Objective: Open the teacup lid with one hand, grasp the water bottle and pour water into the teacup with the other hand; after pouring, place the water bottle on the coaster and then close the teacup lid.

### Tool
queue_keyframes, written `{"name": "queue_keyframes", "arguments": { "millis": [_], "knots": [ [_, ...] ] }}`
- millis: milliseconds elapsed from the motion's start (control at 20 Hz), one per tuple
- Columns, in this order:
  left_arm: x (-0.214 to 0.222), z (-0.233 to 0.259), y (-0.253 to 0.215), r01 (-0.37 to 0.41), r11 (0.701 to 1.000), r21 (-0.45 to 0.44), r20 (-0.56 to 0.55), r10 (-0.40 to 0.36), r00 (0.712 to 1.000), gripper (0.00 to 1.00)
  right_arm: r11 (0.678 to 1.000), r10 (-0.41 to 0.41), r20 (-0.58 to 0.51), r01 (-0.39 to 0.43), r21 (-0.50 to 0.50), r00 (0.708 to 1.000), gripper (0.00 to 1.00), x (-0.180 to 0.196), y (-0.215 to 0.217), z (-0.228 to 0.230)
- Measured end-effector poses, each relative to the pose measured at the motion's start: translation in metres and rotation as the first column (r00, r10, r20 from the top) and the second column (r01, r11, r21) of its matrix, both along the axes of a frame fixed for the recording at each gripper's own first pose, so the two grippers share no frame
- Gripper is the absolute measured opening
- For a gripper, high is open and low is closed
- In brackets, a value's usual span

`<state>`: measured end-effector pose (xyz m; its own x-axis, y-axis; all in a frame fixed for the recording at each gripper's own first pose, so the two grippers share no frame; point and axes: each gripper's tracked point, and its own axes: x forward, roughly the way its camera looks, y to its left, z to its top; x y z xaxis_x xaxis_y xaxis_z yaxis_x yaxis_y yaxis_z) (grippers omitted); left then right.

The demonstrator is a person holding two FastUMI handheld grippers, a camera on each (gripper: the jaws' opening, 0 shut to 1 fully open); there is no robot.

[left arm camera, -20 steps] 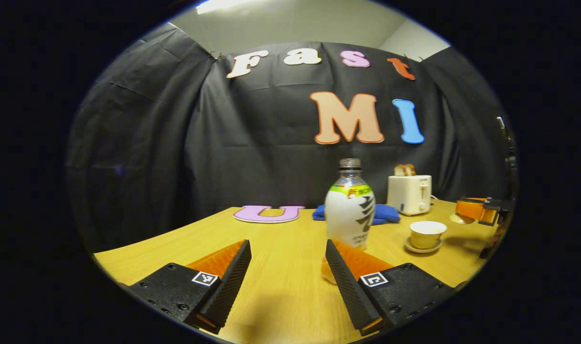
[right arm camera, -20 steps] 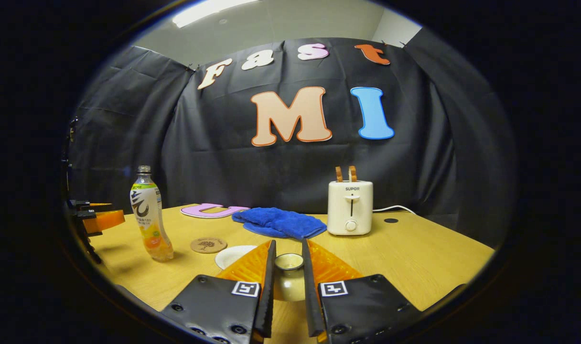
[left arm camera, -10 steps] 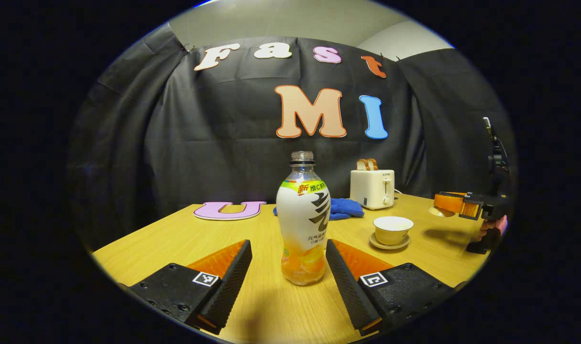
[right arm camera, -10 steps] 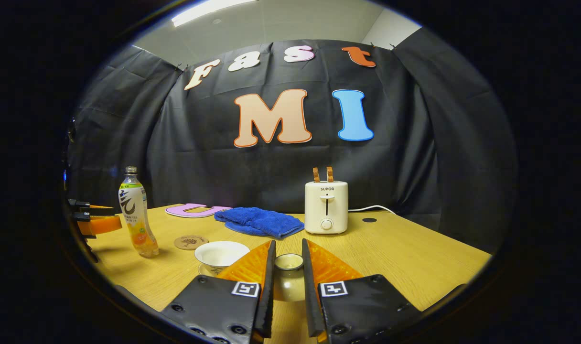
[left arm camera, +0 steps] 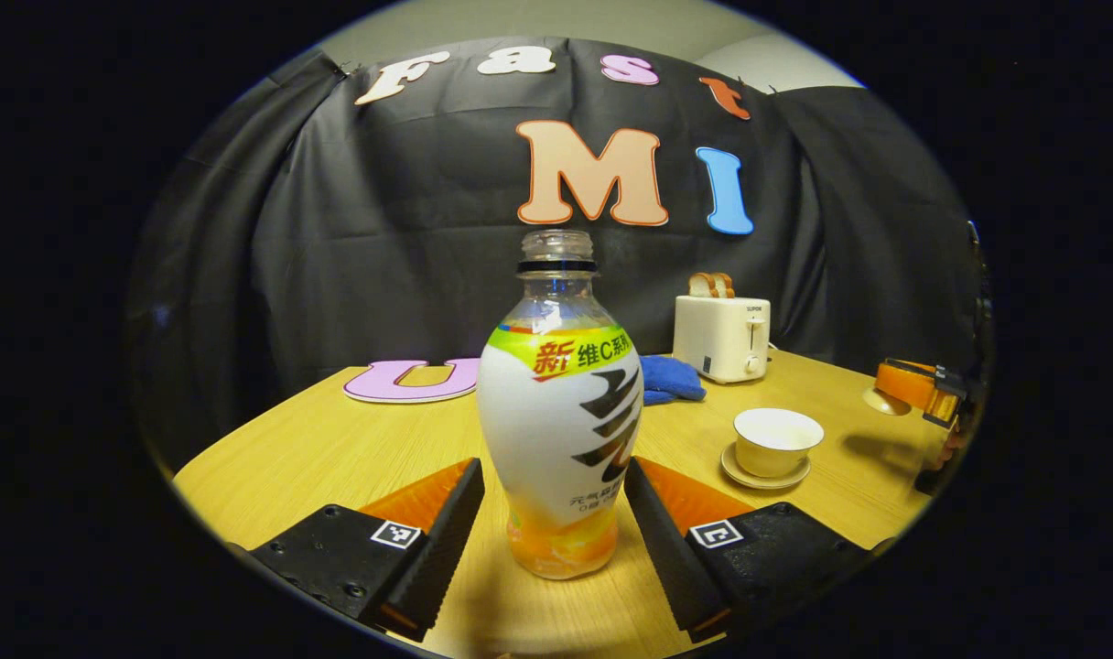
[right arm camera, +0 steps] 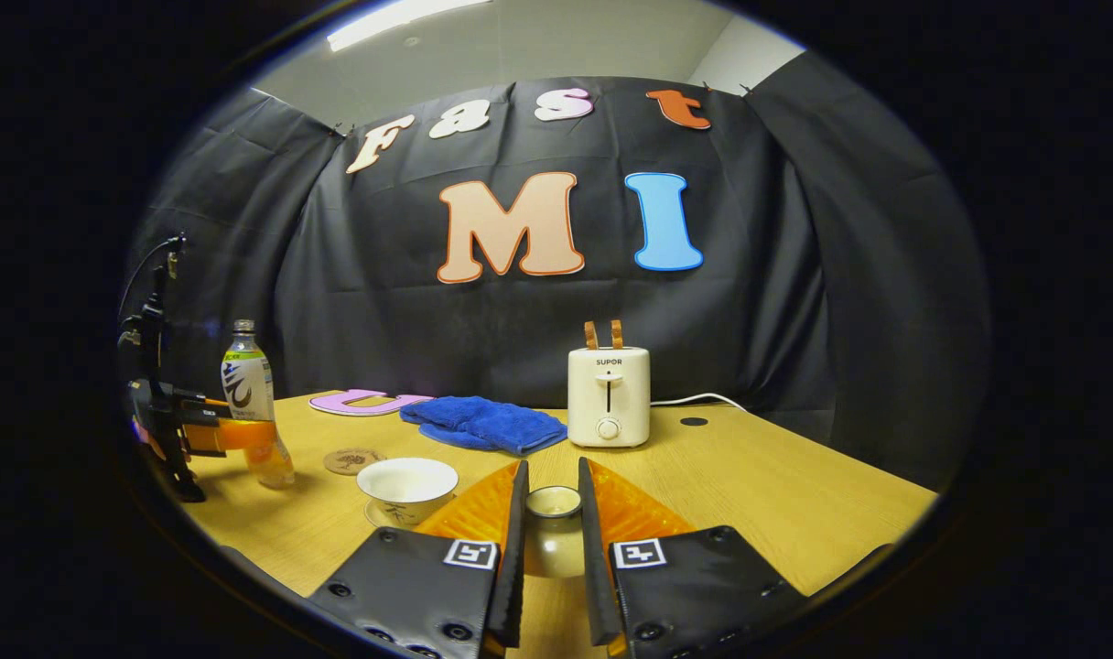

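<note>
The left gripper (left arm camera: 545,531), with its black ribbed fingers (left arm camera: 437,540) backed in orange, is spread wide on either side of the uncapped plastic water bottle (left arm camera: 561,412), which has a white wrap label and orange drink in its base and stands upright on the pale wooden table (left arm camera: 337,448). The bottle sits in the gap between the fingers, and I cannot tell whether either finger touches it. In the right gripper view that same gripper (right arm camera: 199,430) shows at the far left, level with the lower part of the bottle (right arm camera: 250,403). The right gripper (right arm camera: 549,558) is clamped together on the knob of the pale ceramic teacup lid (right arm camera: 554,526), holding it just above the table. The cream teacup (right arm camera: 407,482) stands open on its saucer (right arm camera: 378,514), a little to the left of the held lid, and in the left gripper view the cup (left arm camera: 776,439) stands well to the right of the bottle. A small round brown coaster (right arm camera: 353,459) lies flat between the bottle and the teacup. Farther back lie a folded blue cloth (right arm camera: 483,423) and a white toaster (right arm camera: 609,395) with two slices of bread standing in its slots.
</note>
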<state>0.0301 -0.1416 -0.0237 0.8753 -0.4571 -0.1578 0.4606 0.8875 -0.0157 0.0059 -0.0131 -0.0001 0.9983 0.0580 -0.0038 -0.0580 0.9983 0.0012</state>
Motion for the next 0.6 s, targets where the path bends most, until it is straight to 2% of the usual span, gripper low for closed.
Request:
{"name": "queue_keyframes", "arguments": {
  "millis": [150,250,350,600],
  "knots": [
    [0.01,-0.001,-0.005,-0.013,1.0,0.016,0.0,0.013,1.0,0.87,1.0,-0.012,0.0,0.012,-0.001,1.0,0.31,0.0,-0.007,0.0],
    [0.013,-0.002,-0.009,-0.01,1.0,0.022,0.003,0.01,1.0,0.81,1.0,-0.015,0.0,0.015,-0.001,1.0,0.31,0.001,-0.009,0.0],
    [0.016,-0.002,-0.013,-0.009,0.999,0.031,0.001,0.009,1.0,0.67,1.0,-0.02,0.001,0.02,-0.001,1.0,0.31,0.0,-0.012,0.001],
    [0.014,-0.002,-0.013,-0.03,0.997,0.071,0.011,0.03,1.0,0.58,1.0,-0.029,0.0,0.029,-0.001,1.0,0.31,0.0,-0.017,0.002]
  ]
}}
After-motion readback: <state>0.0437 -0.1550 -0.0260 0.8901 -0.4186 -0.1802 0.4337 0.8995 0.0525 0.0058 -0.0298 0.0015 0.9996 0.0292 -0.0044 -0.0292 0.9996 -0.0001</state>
